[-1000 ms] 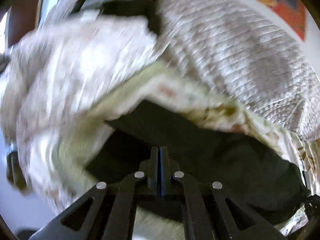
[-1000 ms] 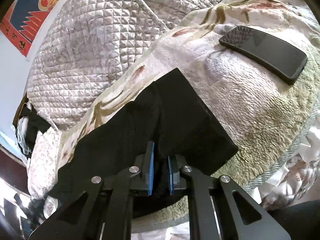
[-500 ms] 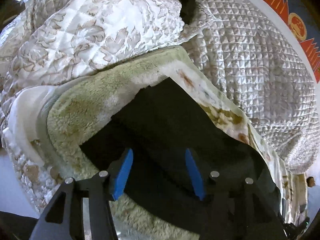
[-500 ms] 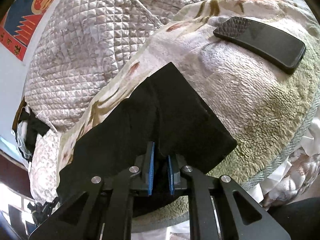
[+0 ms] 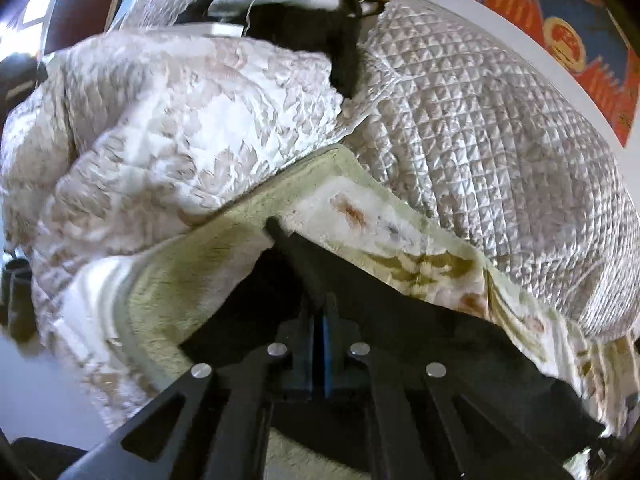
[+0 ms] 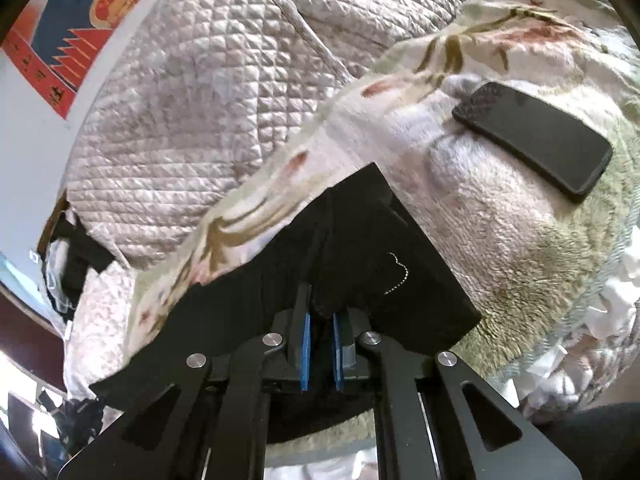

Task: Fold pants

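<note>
pants (image 6: pixel 360 248): 1, black, on fleece blanket (image 6: pixel 500 240) | phone (image 6: pixel 532 140): 1, beyond pants | left hand-held gripper (image 5: pixel 319 312): just closed, pinching pants | right hand-held gripper (image 6: pixel 320 312): clamped on pants

Black pants (image 6: pixel 360 264), soft and creased. Spread across lower centre of both views. Pinched into a ridge at the near edge.

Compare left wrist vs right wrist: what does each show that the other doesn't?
Left wrist only: the glossy white quilted duvet with a beige leaf pattern, and the left gripper, whose jaws have just closed, pinching a ridge of the black fabric pants.

Right wrist only: a black rectangular smartphone lying flat on the fuzzy cream floral blanket, beyond the pants and apart from them; the right gripper shut on a fold of cloth.

Both: pants, blanket, grey diamond-quilted bedspread, red-and-blue wall poster.
</note>
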A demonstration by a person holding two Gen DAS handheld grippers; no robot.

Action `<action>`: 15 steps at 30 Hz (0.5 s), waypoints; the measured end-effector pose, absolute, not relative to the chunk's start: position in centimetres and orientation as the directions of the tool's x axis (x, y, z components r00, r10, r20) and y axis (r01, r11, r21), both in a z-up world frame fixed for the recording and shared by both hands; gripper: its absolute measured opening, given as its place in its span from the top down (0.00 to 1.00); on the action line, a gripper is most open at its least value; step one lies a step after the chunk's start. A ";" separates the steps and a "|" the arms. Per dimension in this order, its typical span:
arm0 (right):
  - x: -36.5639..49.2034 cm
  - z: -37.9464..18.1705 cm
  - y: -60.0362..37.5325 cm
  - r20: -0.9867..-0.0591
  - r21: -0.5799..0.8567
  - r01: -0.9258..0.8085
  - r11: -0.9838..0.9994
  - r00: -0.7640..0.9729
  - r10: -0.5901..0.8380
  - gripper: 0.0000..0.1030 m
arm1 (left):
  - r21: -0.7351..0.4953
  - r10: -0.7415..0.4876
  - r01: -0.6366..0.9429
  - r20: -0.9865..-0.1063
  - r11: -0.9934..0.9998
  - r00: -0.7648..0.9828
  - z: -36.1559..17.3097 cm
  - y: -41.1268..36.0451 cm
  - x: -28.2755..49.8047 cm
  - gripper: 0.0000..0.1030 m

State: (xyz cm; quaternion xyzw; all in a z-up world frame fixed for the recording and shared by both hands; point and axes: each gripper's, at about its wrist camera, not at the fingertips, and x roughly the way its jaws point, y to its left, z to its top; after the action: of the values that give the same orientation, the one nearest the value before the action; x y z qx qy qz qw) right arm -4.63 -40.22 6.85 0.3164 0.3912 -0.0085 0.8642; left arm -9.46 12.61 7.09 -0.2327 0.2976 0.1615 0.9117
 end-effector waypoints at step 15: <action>-5.5 2.8 -41.1 -0.770 0.492 0.375 0.786 0.609 0.191 0.93 | -0.243 0.158 -0.490 -0.751 0.837 0.641 2.6 12.8 -9.9 0.96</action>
State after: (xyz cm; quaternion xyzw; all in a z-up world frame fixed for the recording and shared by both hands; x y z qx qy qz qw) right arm -5.54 -41.14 2.83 0.3227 0.4388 -0.0549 0.8368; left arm -9.93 12.85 2.64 -0.2180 0.3814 0.1841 0.8793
